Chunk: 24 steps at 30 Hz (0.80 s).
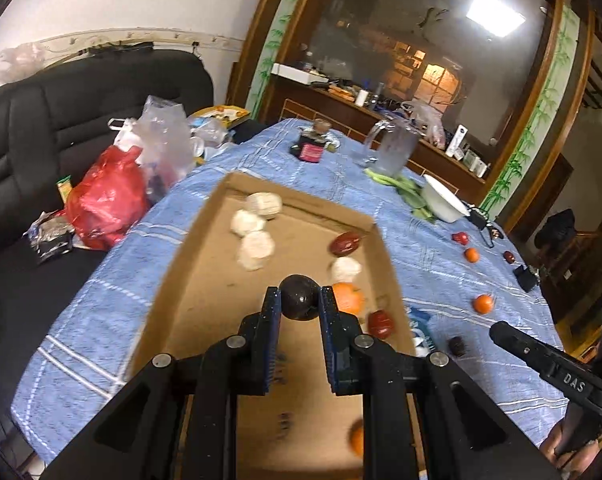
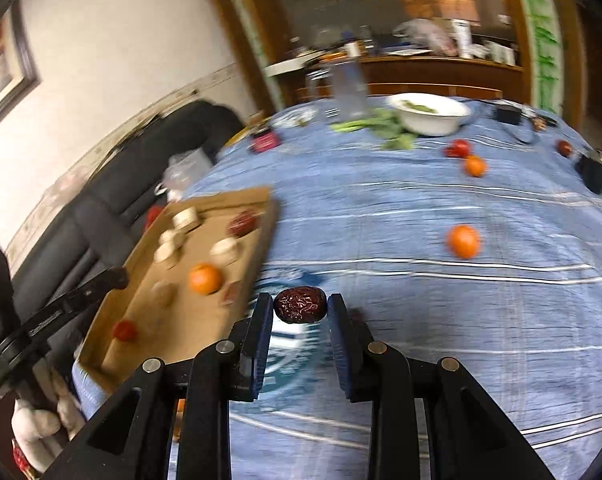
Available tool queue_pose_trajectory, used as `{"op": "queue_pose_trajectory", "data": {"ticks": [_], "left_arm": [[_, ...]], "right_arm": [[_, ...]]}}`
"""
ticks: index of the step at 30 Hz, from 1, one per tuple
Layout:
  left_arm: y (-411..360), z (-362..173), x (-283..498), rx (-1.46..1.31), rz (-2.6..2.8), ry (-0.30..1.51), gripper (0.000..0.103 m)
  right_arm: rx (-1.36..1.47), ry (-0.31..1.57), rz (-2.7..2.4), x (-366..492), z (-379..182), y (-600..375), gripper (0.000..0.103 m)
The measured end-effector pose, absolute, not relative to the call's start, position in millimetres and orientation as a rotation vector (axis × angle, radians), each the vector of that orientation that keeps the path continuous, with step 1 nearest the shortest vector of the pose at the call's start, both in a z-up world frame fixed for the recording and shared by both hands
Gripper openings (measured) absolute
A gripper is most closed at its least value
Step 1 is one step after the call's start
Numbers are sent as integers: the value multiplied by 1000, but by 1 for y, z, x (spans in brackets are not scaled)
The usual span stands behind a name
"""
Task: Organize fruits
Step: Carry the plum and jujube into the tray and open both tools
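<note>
The left gripper (image 1: 299,300) is clamping a dark round fruit (image 1: 299,298) over the cardboard tray (image 1: 189,264), while the right gripper (image 2: 300,312) is pinching a wrinkled date (image 2: 300,305).

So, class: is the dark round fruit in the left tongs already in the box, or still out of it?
Out: the left tongs grip the fruit above the box.
</note>
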<state>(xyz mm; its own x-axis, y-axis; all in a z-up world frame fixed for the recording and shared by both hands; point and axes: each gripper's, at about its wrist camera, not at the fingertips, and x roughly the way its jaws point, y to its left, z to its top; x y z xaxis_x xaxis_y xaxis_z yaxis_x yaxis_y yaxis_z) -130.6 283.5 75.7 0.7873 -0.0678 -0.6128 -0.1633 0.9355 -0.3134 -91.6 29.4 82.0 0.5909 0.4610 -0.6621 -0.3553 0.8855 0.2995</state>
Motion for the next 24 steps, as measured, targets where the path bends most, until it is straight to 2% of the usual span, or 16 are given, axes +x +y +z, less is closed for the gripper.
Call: {"op": "queue_pose_trajectory", "data": {"ticks": [11, 24], "left_arm": [[315, 54, -131, -356, 139, 709, 18], [326, 42, -130, -352, 152, 723, 20]], "right_arm": [[-111, 863, 597, -100, 57, 148, 31], [-242, 897, 582, -92, 31, 192, 31]]}}
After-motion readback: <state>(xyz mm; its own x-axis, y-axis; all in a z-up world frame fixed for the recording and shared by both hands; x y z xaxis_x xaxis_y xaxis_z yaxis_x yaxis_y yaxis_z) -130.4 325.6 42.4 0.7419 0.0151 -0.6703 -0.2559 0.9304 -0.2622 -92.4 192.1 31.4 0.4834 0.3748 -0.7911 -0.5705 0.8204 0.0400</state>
